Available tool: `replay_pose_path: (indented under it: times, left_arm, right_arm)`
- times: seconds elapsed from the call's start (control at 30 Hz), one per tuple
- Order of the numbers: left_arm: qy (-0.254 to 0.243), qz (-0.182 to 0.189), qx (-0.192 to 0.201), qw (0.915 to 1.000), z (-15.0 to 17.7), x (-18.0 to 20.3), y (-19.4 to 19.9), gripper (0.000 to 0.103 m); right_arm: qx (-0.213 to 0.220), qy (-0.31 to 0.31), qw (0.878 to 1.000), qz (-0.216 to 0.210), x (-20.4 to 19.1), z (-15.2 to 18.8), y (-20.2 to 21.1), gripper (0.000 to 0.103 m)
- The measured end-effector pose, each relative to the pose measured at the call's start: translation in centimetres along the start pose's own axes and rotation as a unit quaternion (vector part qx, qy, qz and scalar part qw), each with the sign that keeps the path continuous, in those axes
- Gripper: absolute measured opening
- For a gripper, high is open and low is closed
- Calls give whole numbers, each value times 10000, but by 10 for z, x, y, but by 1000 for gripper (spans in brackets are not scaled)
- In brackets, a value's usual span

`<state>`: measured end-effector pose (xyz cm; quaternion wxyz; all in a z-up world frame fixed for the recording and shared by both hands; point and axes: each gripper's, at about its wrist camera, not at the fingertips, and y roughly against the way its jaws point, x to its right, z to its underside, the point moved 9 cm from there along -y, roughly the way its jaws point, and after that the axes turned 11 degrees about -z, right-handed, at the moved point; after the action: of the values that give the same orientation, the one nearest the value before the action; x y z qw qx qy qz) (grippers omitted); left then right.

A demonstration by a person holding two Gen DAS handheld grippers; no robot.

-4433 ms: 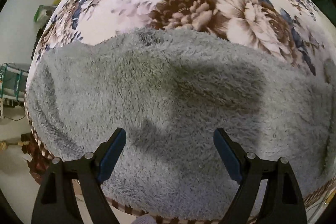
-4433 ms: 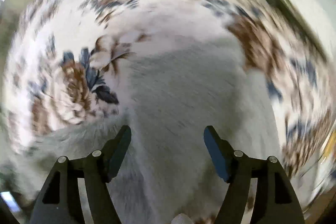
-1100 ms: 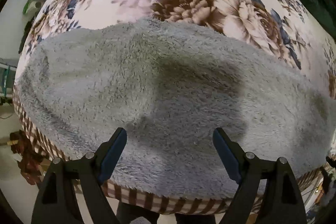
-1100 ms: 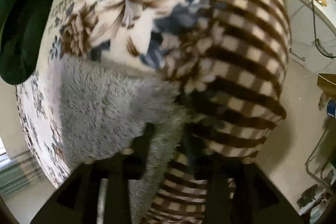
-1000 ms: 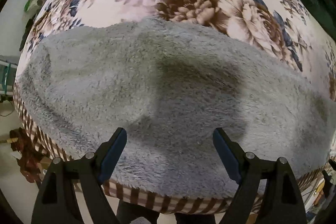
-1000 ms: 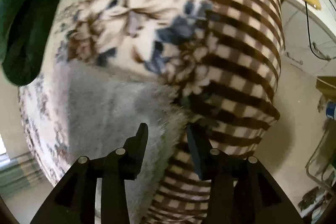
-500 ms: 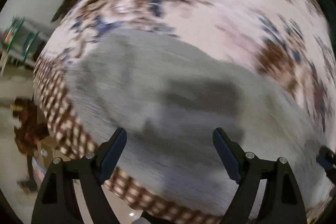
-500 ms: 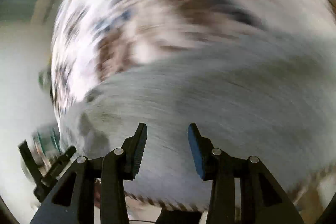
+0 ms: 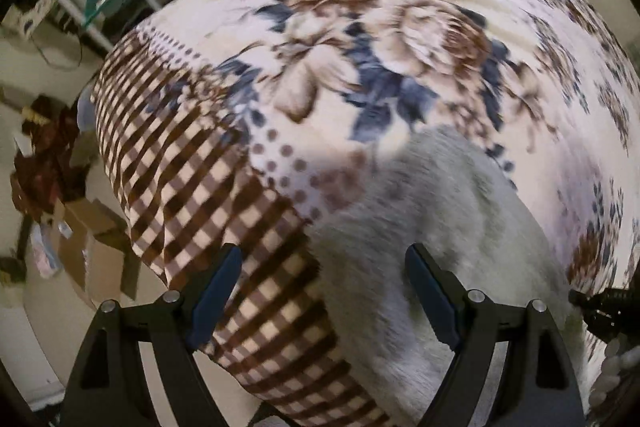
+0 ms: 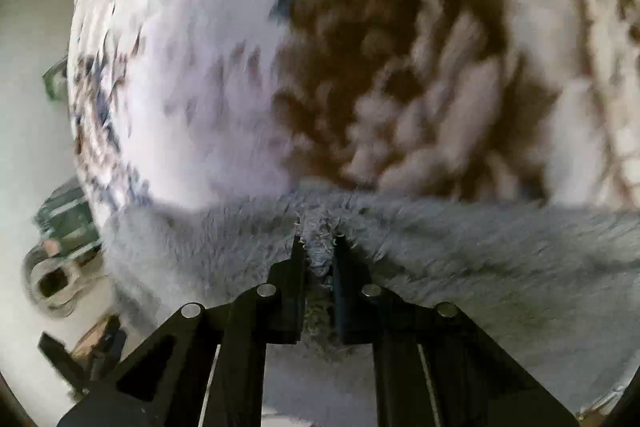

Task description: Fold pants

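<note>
Pants (image 9: 432, 267) (grey fleece) lie on floral blanket (image 9: 360, 27) at bed's near edge. My right gripper (image 10: 319, 247) pinched narrow on fuzzy edge, tuft between fingers. Left gripper (image 9: 324, 287) wide, empty, hovering over pants end. Fabric looks soft, thick, floppy, prob not slippery; I'd grab hem/corner w/ left.
</note>
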<state>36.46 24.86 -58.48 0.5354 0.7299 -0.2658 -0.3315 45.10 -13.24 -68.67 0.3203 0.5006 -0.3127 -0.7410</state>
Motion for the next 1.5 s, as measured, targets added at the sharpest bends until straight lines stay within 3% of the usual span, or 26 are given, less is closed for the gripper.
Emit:
replay_pose_path:
  times: [0.07, 0.13, 0.23, 0.27, 0.33, 0.37, 0.43, 0.47, 0.57, 0.7, 0.87, 0.97, 1.03, 1.07, 1.17, 1.27, 1.3, 1.37, 1.5]
  left_arm:
    - [111, 108, -90, 9998, -5, -8, -9, 83]
    - [153, 295, -184, 9993, -8, -9, -16, 83]
    - [202, 576, -397, 9973, -9, -4, -25, 83]
    - [220, 641, -440, 9967, -9, -3, -27, 83]
    - [214, 843, -542, 9947, -7, 3, -33, 82]
    - [200, 898, -542, 9943, -6, 5, -35, 76]
    - [144, 1049, -527, 9930, -3, 9, -38, 20]
    - [117, 1077, -600, 9923, 0, 9, -41, 15]
    - [89, 901, -511, 9946, 6, -2, -44, 15]
    - [26, 524, -523, 9973, 11, -26, -57, 15]
    - [145, 665, -615, 9958, 16, -40, -41, 16]
    - [31, 1002, -299, 9945, 11, -26, 1, 18]
    - [-135, 1242, -136, 9921, 8, -6, 21, 33]
    - [-265, 1328, -85, 9907, 8, 8, 23, 34]
    - [-576, 943, -230, 9936, 17, 30, -9, 34]
    - [-670, 361, -469, 9960, 33, 18, -57, 37]
    - [-660, 313, -602, 9955, 39, 13, -71, 38]
    - [-462, 593, -843, 9936, 46, 3, -88, 39]
    - [-699, 428, -717, 9940, 40, 3, -66, 40]
  right_arm:
    - [152, -4, 9994, 320, 6, -5, 5, 11]
    - [20, 162, 9985, 524, 3, -3, 2, 11]
    - [-26, 334, 9962, 803, -10, 5, 7, 30]
    - [87, 344, 9966, 738, -17, 14, 18, 39]
    - [322, 273, 9983, 409, -28, 39, 35, 42]
    - [331, 259, 9987, 275, -31, 54, 41, 43]
    - [127, 219, 9997, 21, -41, 90, 35, 43]
    - [-97, 166, 9997, -120, -44, 112, 26, 43]
    - [-651, 7, 9974, -319, -46, 166, -21, 43]
    - [-928, -52, 9957, 45, -22, 202, -66, 43]
    - [-1300, -202, 9912, 169, 4, 231, -96, 43]
    - [-1250, -83, 9921, 114, -15, 226, -91, 43]
    - [-986, 215, 9948, 113, -37, 219, -83, 43]
    - [-916, 306, 9952, 125, -41, 215, -81, 43]
    - [-815, 384, 9957, 235, -48, 200, -81, 43]
    - [-756, 169, 9963, 359, -33, 192, -83, 43]
    - [-720, 116, 9964, 427, -23, 188, -81, 43]
    - [-649, 20, 9968, 459, -5, 188, -74, 43]
    - [-701, -178, 9971, 252, 13, 191, -63, 43]
